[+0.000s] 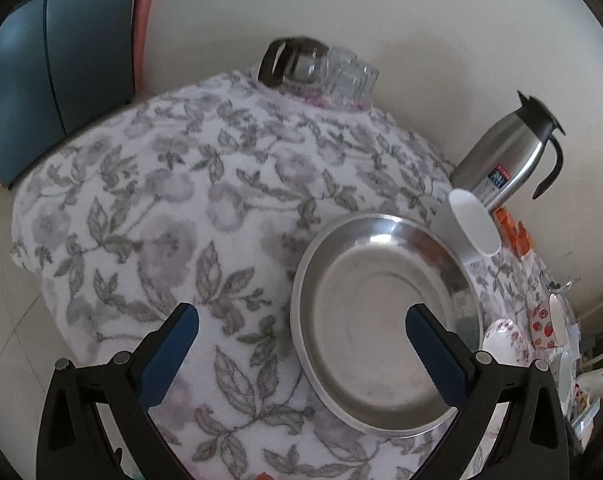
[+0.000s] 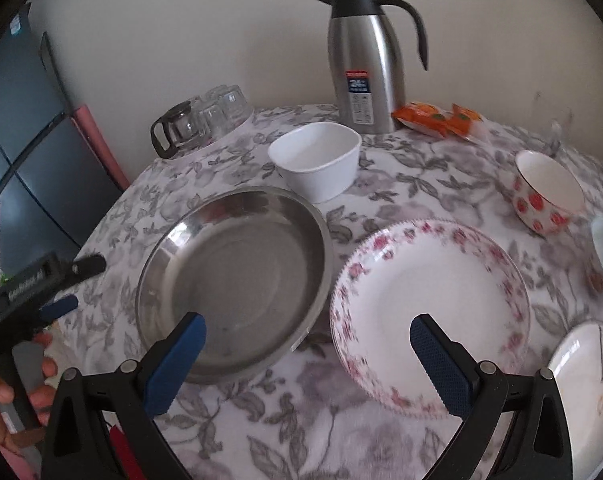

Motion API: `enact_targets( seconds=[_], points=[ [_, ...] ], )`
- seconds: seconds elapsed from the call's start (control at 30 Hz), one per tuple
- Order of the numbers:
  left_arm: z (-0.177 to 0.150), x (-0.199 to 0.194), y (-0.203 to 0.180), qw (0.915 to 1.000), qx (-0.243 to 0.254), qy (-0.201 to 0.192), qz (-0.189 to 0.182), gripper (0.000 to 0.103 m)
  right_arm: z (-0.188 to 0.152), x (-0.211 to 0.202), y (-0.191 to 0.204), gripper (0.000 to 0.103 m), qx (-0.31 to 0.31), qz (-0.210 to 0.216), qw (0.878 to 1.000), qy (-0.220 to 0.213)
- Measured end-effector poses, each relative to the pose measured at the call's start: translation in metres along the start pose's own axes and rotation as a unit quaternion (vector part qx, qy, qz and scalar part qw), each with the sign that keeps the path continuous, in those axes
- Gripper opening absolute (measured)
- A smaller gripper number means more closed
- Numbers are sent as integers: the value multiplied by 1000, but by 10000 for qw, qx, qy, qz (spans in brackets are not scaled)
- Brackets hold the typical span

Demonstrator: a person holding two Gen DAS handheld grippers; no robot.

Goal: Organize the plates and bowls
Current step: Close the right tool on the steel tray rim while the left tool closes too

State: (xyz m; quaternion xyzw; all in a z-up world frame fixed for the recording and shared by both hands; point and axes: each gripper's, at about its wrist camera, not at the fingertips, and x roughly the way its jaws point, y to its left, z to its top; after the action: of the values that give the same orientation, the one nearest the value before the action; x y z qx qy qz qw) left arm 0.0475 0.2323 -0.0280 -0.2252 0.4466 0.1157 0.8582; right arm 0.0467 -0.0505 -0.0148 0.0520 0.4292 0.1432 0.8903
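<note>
Left gripper (image 1: 301,326) fingers spread wide, empty, above round stainless-steel plate (image 1: 385,320) on floral-cloth desk (image 1: 161,208). Right gripper (image 2: 307,334) fingers spread, empty, hovering between steel plate and white pink-flowered plate (image 2: 431,308) just right. White square bowl (image 2: 315,166) beyond.

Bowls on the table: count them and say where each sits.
2: white bowl behind the steel plate, strawberry bowl far right. The right edge cuts off more dishes, possibly hiding others.

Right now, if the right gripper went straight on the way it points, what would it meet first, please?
Probably the tablecloth in the gap between the steel dish and the floral plate; the open right gripper straddles both rims, though depth is unclear.
</note>
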Motion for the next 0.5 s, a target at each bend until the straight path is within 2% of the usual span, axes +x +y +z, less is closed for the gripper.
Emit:
enact_targets(
  seconds=[0.13, 0.23, 0.5],
  points=[
    [-2, 18, 5, 9994, -52, 315, -112, 103, 18, 18, -5, 99, 51, 169, 9998, 37],
    [-5, 32, 5, 9985, -35, 505, -183, 103, 29, 37, -9, 92, 67, 220, 9995, 212],
    [-8, 55, 0, 9966, 153, 736, -341, 103, 53, 77, -11, 77, -188, 411, 9980, 443]
  ],
)
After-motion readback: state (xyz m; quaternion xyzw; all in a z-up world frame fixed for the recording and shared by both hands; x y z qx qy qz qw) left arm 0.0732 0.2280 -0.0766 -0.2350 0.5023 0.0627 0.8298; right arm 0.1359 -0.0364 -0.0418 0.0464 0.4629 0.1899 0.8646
